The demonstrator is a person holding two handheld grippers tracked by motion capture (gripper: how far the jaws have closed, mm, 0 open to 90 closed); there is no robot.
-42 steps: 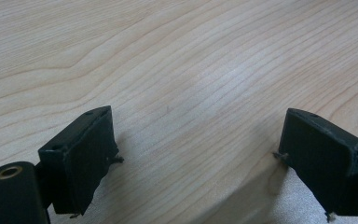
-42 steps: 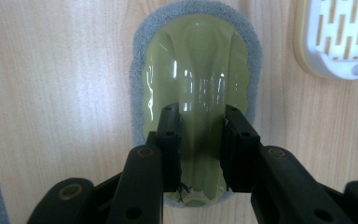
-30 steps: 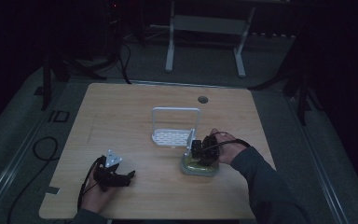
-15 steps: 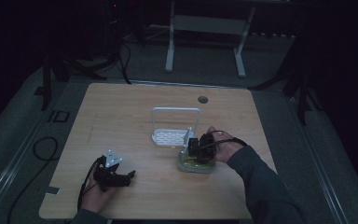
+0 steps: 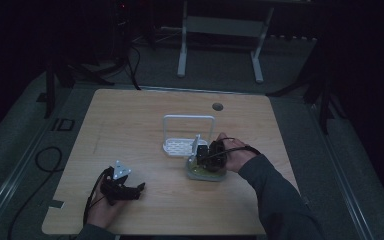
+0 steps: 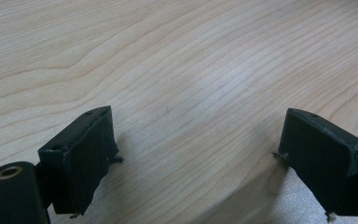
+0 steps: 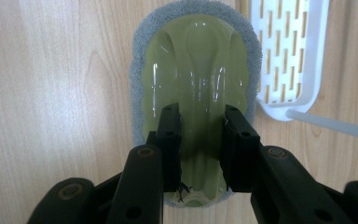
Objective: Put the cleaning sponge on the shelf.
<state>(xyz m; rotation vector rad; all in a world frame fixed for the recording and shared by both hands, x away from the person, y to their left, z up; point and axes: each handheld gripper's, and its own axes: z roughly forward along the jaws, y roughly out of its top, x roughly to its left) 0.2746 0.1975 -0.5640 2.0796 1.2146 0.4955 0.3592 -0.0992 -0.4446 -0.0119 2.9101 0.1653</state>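
Scrubber [image 7: 193, 79] just beside white rack [image 7: 289, 56], right gripper [image 7: 200, 144] clamped on its green handle; left gripper [image 6: 196, 158] well apart, jaws spread, empty.

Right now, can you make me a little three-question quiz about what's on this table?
1. True or false: the left gripper has something between its jaws.
2. What do the right gripper jaws grip? A) the green scrubber with a grey pad B) the white slotted rack C) a cable
3. Fill in: the white slotted rack rests on the wooden ____.

Key: 1. False, its jaws stand apart over bare wood. 2. A, they clamp its raised middle ridge. 3. table.
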